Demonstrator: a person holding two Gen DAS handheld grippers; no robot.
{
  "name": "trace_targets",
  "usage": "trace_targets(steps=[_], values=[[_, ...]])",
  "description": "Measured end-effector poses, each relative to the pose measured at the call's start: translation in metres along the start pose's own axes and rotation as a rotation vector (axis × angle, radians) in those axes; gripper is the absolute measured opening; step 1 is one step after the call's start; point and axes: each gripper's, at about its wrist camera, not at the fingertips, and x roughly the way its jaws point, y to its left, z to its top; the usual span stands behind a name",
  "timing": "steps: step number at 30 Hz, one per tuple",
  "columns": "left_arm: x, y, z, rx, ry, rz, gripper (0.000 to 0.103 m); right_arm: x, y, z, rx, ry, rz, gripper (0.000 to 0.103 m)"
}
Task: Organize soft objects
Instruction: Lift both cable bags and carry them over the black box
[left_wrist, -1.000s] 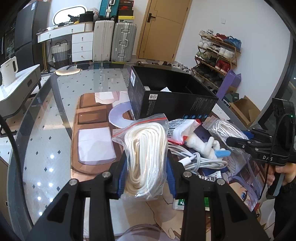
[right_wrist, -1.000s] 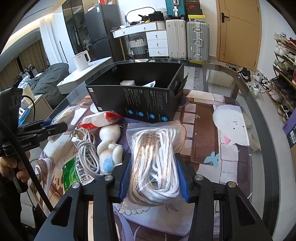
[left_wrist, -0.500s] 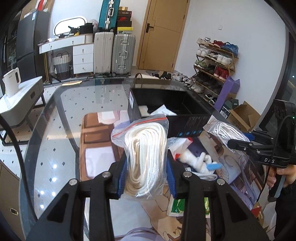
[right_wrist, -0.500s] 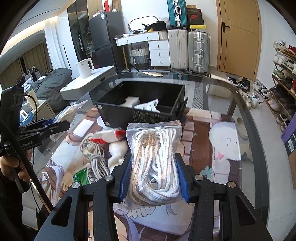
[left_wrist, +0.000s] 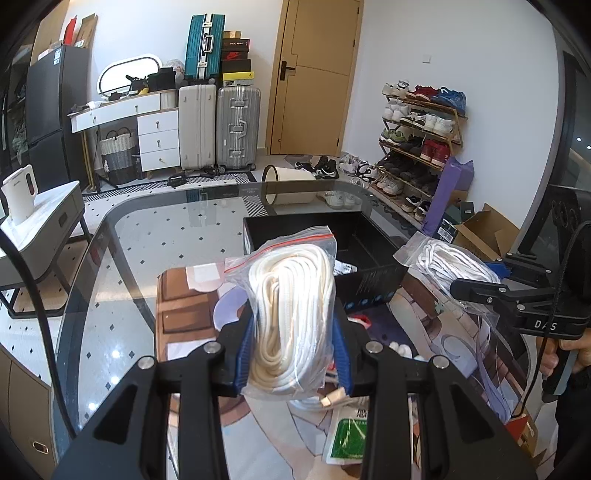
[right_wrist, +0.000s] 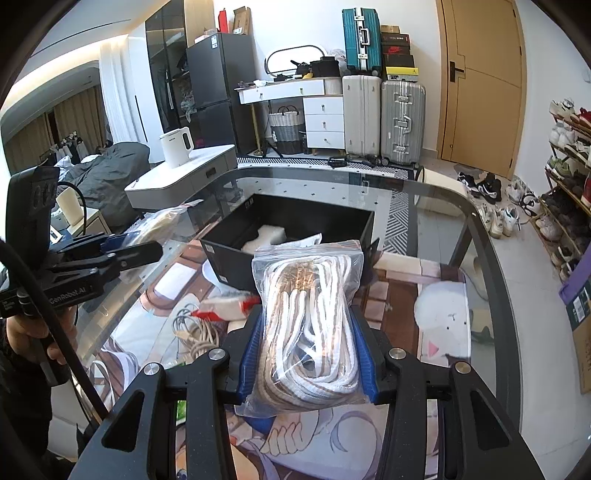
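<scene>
My left gripper (left_wrist: 293, 347) is shut on a clear zip bag of white rope (left_wrist: 291, 314) and holds it above the table. My right gripper (right_wrist: 308, 350) is shut on a zip bag of white and tan rope (right_wrist: 310, 328), also held in the air. Both bags hang in front of an open black box (right_wrist: 295, 229) that holds white soft items. The right gripper with its bag (left_wrist: 448, 264) shows at the right of the left wrist view. The left gripper (right_wrist: 110, 254) shows at the left of the right wrist view.
On the glass table (right_wrist: 480, 258) lie a coiled white cable (right_wrist: 195, 328), a red and white packet (right_wrist: 225, 308), a green packet (left_wrist: 349, 435) and a printed mat (left_wrist: 184, 310). A side cabinet with a kettle (right_wrist: 177, 147) stands left. Suitcases and a shoe rack (left_wrist: 417, 147) lie beyond.
Both grippers have risen with their rope bags. The table items and the black box now sit lower and farther below them.
</scene>
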Motion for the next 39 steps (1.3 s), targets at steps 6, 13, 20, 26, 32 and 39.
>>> trace_targets(steps=[6, 13, 20, 26, 32, 39], values=[[0.008, -0.002, 0.013, 0.013, -0.011, 0.003, 0.035, 0.002, 0.0, 0.015, -0.01, -0.003, 0.006, 0.045], [0.022, -0.005, 0.03, 0.028, -0.02, 0.015, 0.035, 0.011, 0.001, 0.031, -0.026, 0.0, 0.016, 0.045], [0.037, -0.008, 0.039, 0.044, -0.018, 0.03, 0.035, 0.026, 0.004, 0.043, -0.047, 0.024, 0.025, 0.045], [0.051, -0.008, 0.044, 0.051, -0.007, 0.04, 0.035, 0.039, 0.0, 0.051, -0.05, 0.052, 0.028, 0.045], [0.063, -0.006, 0.048, 0.056, 0.003, 0.047, 0.035, 0.053, 0.0, 0.057, -0.06, 0.083, 0.025, 0.045], [0.08, -0.008, 0.05, 0.068, 0.024, 0.055, 0.035, 0.068, -0.002, 0.066, -0.07, 0.108, 0.02, 0.045]])
